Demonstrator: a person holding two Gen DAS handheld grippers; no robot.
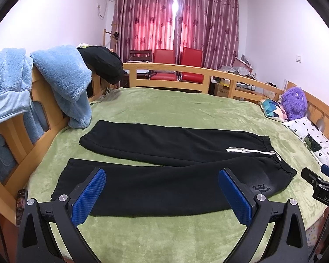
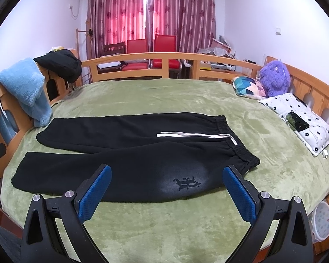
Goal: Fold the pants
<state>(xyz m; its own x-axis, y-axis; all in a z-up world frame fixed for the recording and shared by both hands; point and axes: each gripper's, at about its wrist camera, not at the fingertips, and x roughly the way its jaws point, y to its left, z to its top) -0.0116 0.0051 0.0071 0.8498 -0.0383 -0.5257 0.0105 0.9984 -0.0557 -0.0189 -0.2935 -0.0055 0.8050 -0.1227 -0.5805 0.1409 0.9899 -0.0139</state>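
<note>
Black sweatpants (image 2: pixel 129 153) lie spread flat on a green plush blanket (image 2: pixel 164 96) that covers the bed, both legs stretched toward the left and the elastic waistband (image 2: pixel 236 142) at the right. A white drawstring (image 2: pixel 195 134) trails leftward from the waistband across the far leg, and a dark gothic emblem (image 2: pixel 186 183) sits on the near hip. The two legs part slightly toward the cuffs, showing a thin wedge of green between them.

Both tools hover above the near side of the garment, touching nothing. The right gripper (image 2: pixel 166 194) has its blue-padded fingers (image 2: pixel 94 195) splayed wide and empty, framing the emblem and the near hip. The left gripper (image 1: pixel 162 197) is likewise spread wide with nothing between its pads, looking over the middle of the near leg (image 1: pixel 142 188); the right tool's black body shows at the right edge of the left wrist view.

Bare blanket lies between the near leg's hem and the bed's front edge, and a broad stretch of green is open beyond the far leg. A wooden bed rail (image 2: pixel 168 57) rings the mattress. Light blue fleece (image 1: pixel 63 83) hangs over the left rail just beside the far cuff. At the right, well apart from the waistband, are a flowered pillow (image 2: pixel 300 120), a patterned cushion (image 2: pixel 250 86) and a purple plush toy (image 2: pixel 274 76).
</note>
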